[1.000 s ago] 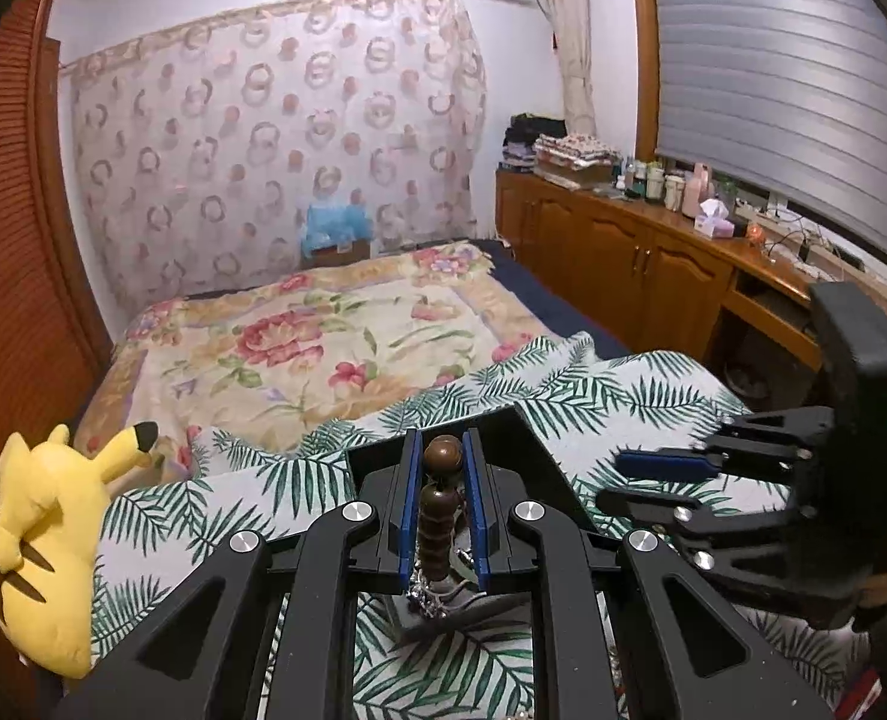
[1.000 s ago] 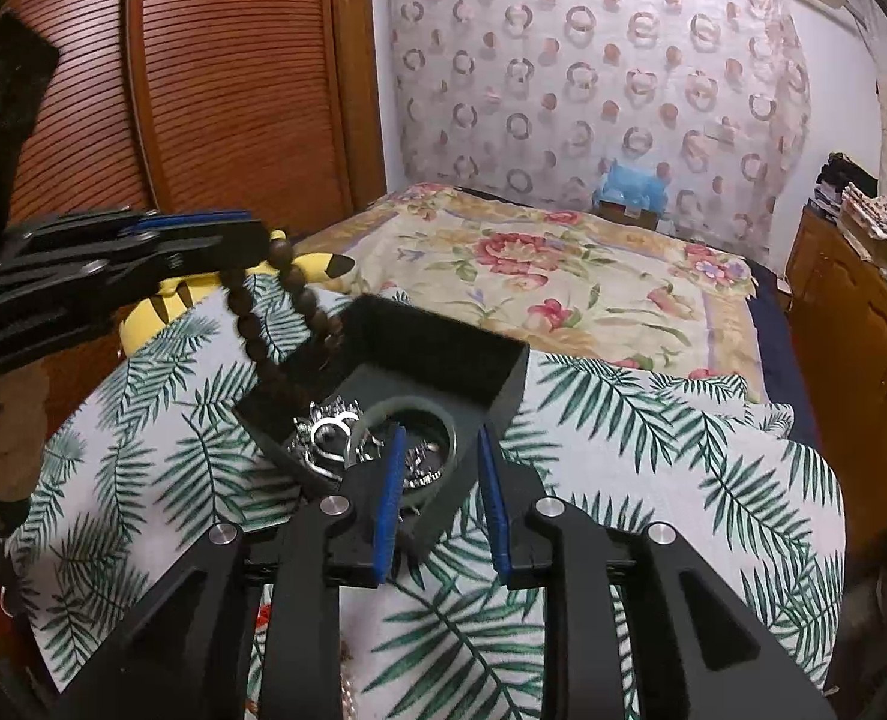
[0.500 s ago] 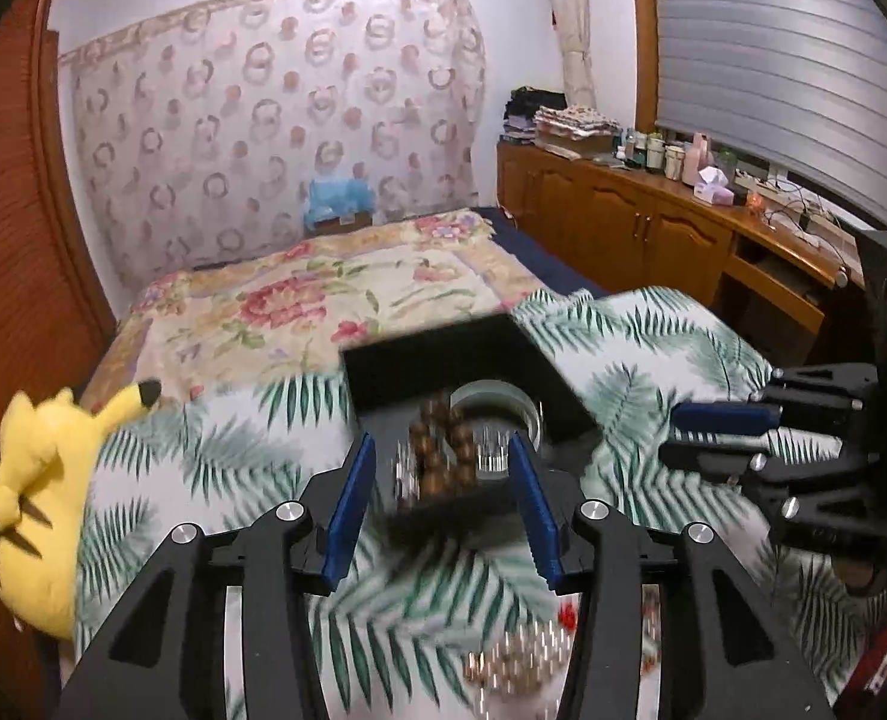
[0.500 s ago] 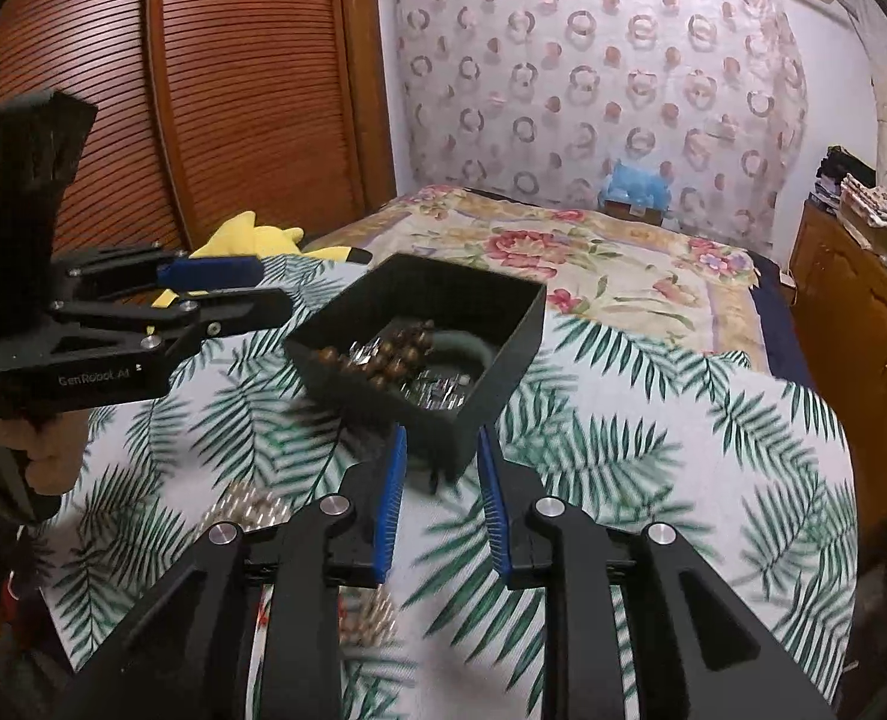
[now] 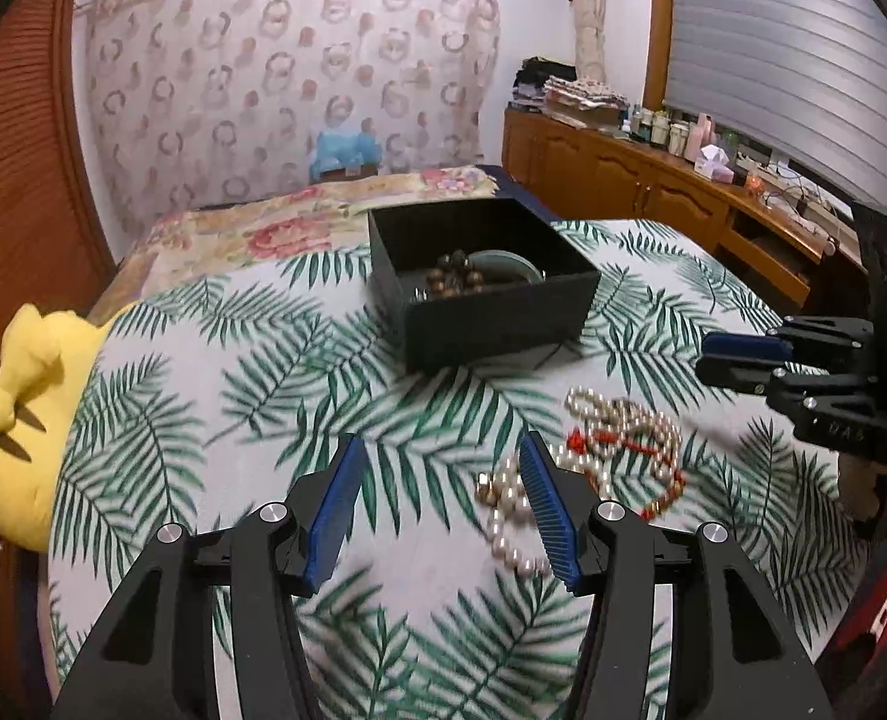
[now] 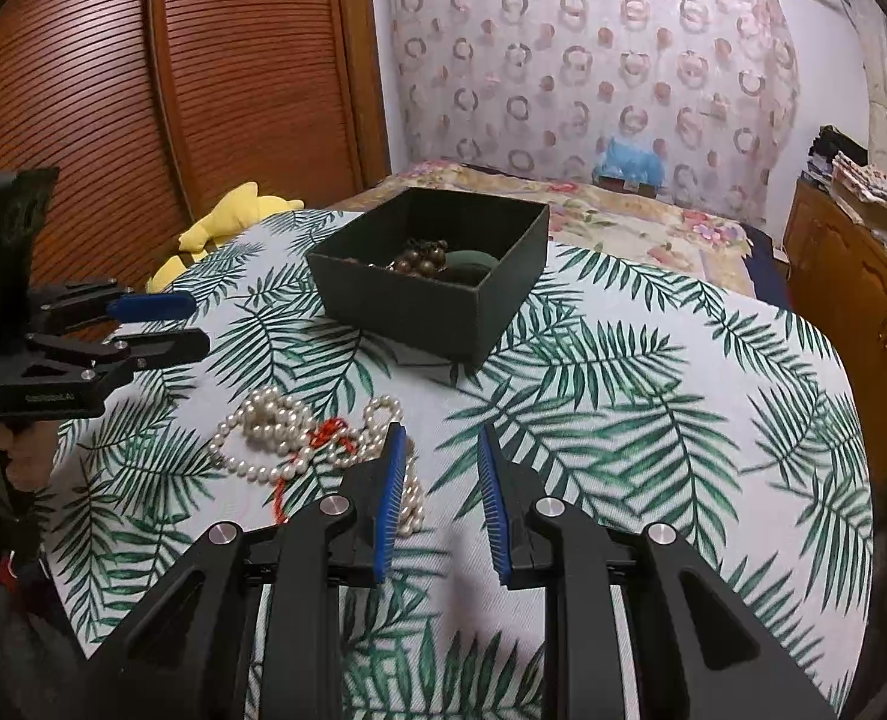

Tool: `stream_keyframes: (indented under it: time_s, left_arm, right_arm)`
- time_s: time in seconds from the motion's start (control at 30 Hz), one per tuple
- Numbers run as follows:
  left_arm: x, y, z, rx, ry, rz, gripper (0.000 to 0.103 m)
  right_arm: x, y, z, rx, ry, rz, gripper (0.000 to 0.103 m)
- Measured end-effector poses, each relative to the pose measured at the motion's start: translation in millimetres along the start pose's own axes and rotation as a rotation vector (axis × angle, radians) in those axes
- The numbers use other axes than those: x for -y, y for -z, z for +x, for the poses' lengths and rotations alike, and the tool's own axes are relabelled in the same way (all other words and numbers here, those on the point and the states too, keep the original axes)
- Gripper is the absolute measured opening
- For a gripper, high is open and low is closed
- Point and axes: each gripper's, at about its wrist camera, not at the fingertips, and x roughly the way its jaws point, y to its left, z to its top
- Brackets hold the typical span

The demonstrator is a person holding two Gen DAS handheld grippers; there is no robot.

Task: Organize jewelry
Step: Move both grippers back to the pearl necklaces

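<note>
Black box (image 5: 491,318) on the palm-leaf cloth (image 5: 263,360), pearls (image 6: 275,426) heaped just short of it.
Left gripper (image 5: 437,504) opening, empty; right gripper (image 6: 440,498) slightly apart, empty — only the left view shows window blinds (image 5: 791,42); gripper lettering unreadable.

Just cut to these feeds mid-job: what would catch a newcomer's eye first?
The black box at the middle of the palm-leaf cloth, with brown beads and a green bangle inside. Nearer, a tangle of pearls and red cord lies loose on the cloth. The left gripper, jaws opening, and right gripper are both empty.
</note>
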Motion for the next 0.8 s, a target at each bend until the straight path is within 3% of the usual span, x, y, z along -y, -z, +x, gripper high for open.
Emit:
stream_keyframes:
  time_s: [0.17, 0.47, 0.8]
  left_arm:
    - [3, 15, 0, -0.025, 0.022, 0.004, 0.051]
    - [12, 32, 17, -0.091, 0.083, -0.024, 0.028]
    - [15, 29, 34, -0.116, 0.05, -0.046, 0.022]
  right_arm:
    - [-10, 20, -10, -0.001, 0.012, 0.001, 0.034]
    - [-26, 52, -21, -0.011, 0.028, 0.01, 0.034]
    - [-31, 58, -18, -0.019, 0.057, 0.008, 0.034]
